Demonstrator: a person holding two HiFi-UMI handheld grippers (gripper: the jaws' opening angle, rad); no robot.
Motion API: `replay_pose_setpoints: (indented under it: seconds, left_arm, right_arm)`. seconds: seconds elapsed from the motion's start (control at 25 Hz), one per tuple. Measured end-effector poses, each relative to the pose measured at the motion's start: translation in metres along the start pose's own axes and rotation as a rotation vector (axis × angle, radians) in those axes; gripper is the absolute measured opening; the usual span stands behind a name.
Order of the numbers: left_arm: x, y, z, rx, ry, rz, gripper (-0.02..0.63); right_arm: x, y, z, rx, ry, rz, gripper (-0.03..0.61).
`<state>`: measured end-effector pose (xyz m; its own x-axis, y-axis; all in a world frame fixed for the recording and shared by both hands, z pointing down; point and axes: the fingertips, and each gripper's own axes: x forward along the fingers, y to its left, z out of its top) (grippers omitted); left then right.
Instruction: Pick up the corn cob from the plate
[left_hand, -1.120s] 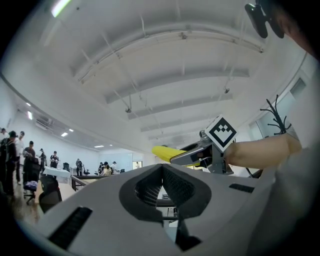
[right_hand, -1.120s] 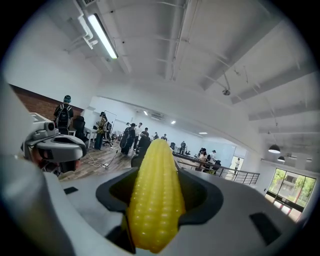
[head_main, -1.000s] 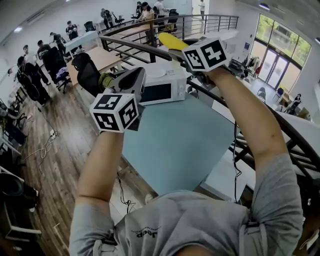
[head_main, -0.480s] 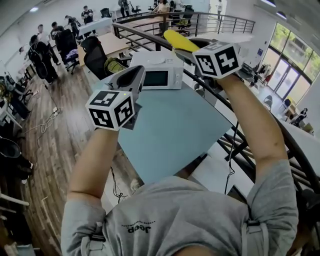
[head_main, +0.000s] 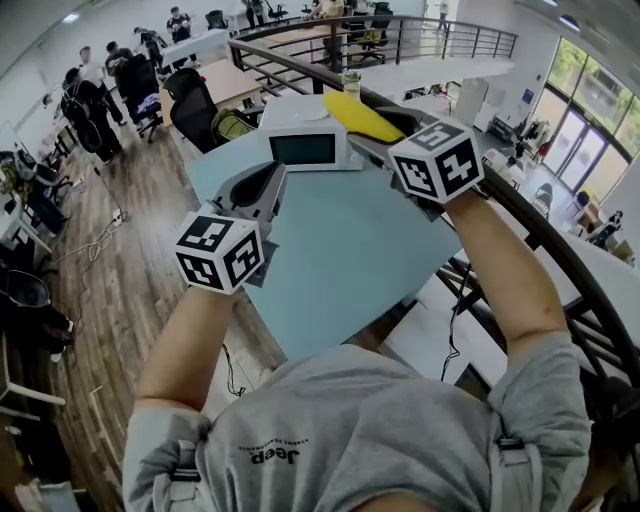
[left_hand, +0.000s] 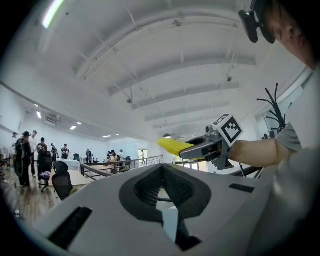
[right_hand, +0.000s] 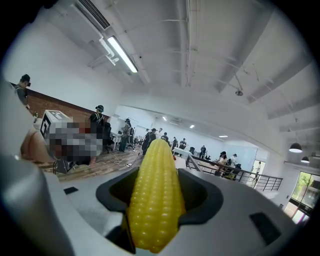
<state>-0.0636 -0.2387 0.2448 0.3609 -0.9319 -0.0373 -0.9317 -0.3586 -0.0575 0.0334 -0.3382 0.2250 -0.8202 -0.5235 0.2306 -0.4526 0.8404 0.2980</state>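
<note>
Both grippers sit lower and nearer to me than a second back. The microwave (head_main: 305, 145) now shows whole beyond them.

Right gripper (head_main: 385, 130): jaws fairly wide, clamped on the corn (head_main: 358, 114). It is held by the butt end, with most of the cob past the tips, in the air above the table (head_main: 340, 270). No plate in view.

Left gripper (head_main: 258, 188): jaws together, nothing in them, well apart to the left of the right one.

Risks, as I judge them:
- The grip is on one end only and the kernels are rounded, so a quick swing or tilt may lever the cob loose or let it slide forward.
- The microwave stands ahead of and below the cob's tip; how near, I cannot tell. Pushing on might knock it.
- A railing (head_main: 560, 250) runs along the right gripper's outer side, so a dropped cob could go over.

People (head_main: 95, 95) and chairs (head_main: 190, 110) are far beyond, no hindrance.
</note>
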Motion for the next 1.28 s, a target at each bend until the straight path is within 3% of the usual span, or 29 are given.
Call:
replay_pose_setpoints:
  seconds: [0.32, 0.72, 0.92, 1.28]
  left_arm:
    - [-0.009, 0.008, -0.049, -0.039, 0.052, -0.056, 0.018]
    - [-0.027, 0.056, -0.128, -0.105, 0.15, -0.201, 0.018]
    - [-0.039, 0.07, -0.16, -0.136, 0.183, -0.261, 0.018]
    - [-0.062, 0.075, -0.2, -0.21, 0.22, -0.283, 0.018]
  right_arm:
    - [0.009, 0.036, -0.051, 0.061, 0.028, 0.019, 0.253]
    - [0.046, 0.078, -0.122, 0.241, 0.103, -0.047, 0.253]
    - [0.06, 0.11, -0.148, 0.277, 0.145, -0.073, 0.253]
    - [0.057, 0.152, -0.181, 0.348, 0.199, -0.071, 0.253]
